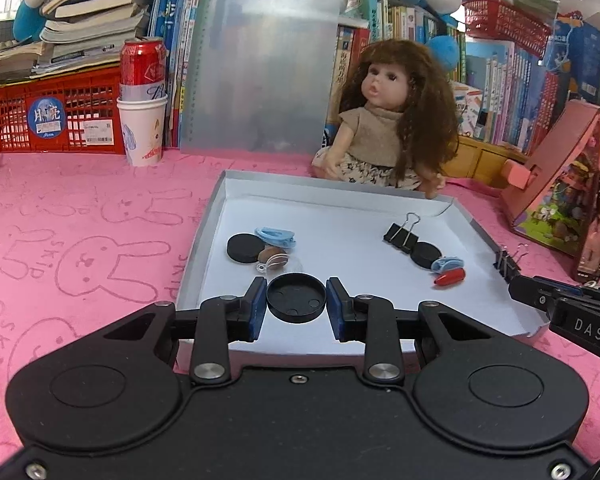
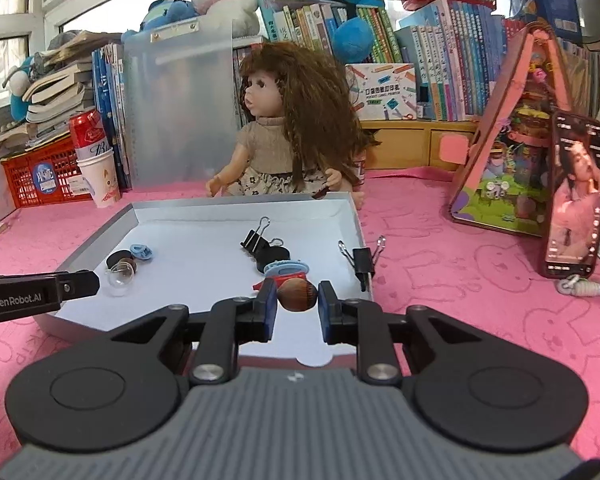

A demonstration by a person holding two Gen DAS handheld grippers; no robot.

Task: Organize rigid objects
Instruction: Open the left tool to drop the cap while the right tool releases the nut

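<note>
- Black lid [image 1: 296, 298], hollow side up, sits between the left gripper [image 1: 296, 308] pads, which look clamped on it above the white tray [image 1: 204, 224].
- Brown nut [image 2: 297, 295] is pinched by the right gripper [image 2: 297, 306].
- Lower each beside its matching group before releasing.

I'm working over a pink bunny-print tablecloth [image 1: 80, 220]. Sitting right on it: a shallow white tray [image 1: 380, 196], a doll [image 1: 384, 120] behind that, a paper cup [image 1: 142, 128] (can stuck in it), a red crate [image 1: 56, 120], a phone [image 2: 576, 196].
</note>
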